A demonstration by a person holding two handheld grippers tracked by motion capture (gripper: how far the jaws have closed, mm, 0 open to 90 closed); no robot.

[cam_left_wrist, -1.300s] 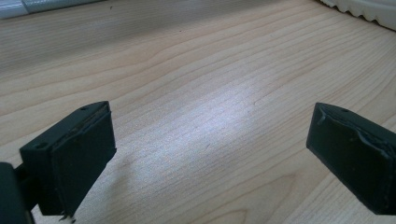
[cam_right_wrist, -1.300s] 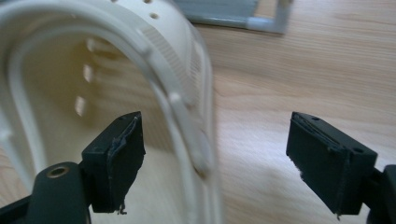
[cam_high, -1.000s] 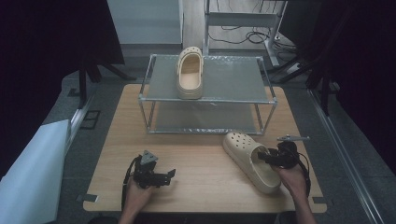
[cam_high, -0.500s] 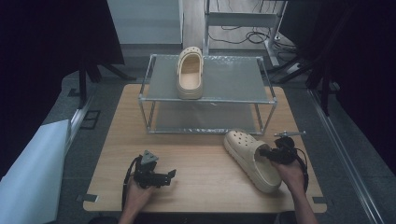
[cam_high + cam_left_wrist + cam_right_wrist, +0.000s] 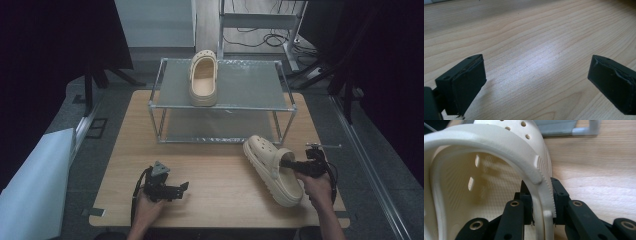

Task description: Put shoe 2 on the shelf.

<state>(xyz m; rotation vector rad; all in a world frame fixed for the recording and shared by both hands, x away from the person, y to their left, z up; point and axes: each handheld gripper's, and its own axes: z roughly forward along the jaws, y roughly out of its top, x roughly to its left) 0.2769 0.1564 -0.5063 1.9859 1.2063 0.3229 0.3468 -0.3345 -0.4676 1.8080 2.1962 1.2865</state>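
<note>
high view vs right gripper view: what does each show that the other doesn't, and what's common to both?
High view alone: the second clog on top of the metal rack, plus the left gripper with its jaws open, low over bare wood.

Right gripper view alone: the grip detail. The right gripper has just closed its jaws on the side wall of the clog, one pad inside and one outside.

Both: that clog on the wooden table, and the rack's lower corner behind it.
</note>
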